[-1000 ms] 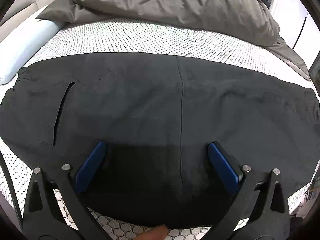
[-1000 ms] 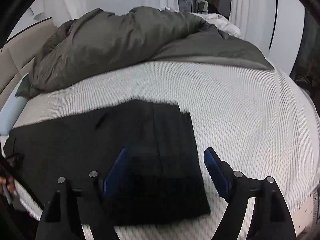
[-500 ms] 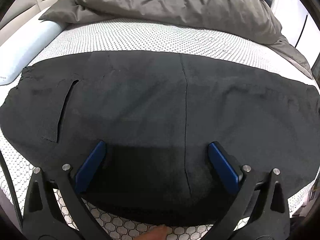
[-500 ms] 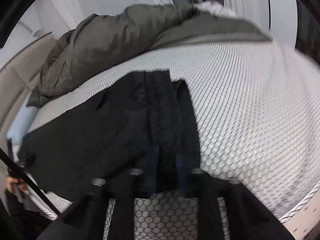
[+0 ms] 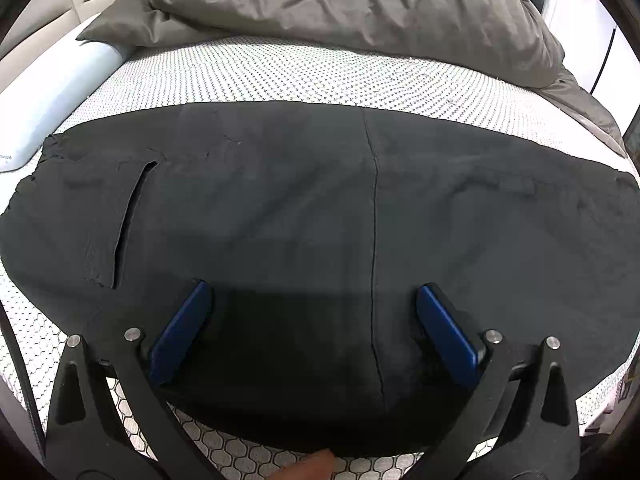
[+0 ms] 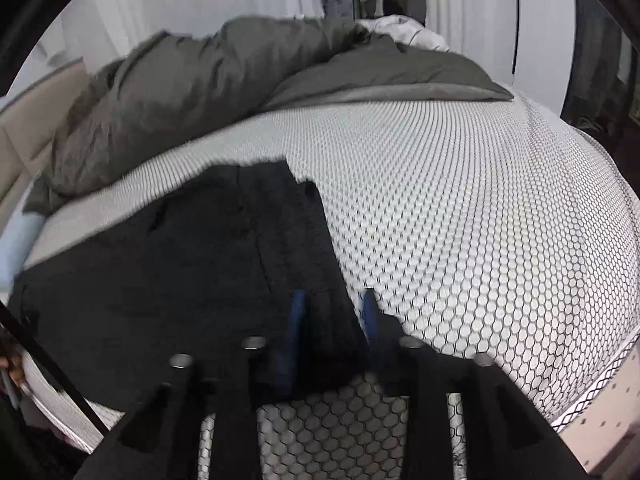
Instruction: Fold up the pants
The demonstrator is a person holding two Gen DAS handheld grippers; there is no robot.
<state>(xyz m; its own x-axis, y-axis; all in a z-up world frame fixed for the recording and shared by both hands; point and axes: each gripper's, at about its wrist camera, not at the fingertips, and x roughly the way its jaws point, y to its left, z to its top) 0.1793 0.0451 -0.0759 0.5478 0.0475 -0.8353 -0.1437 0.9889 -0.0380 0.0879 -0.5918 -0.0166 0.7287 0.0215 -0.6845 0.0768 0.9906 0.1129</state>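
Note:
Black pants lie flat across the bed, with a pocket slit at the left and a seam down the middle. My left gripper hovers over their near edge, open wide, with nothing pinched. In the right wrist view the pants end in a stacked hem at the right. My right gripper is low at that end's near corner. Its jaws are opening, and a strip of the black cloth lies between the blue pads without being squeezed.
A rumpled grey duvet is heaped along the far side of the bed, also visible as the duvet. A pale blue pillow lies at the left. White hexagon-patterned mattress stretches to the right of the pants. A fingertip shows at the bottom edge.
The right gripper dropped to the pants' right end, narrowed nearly shut over the hem corner, then widened again. The left gripper has not moved.

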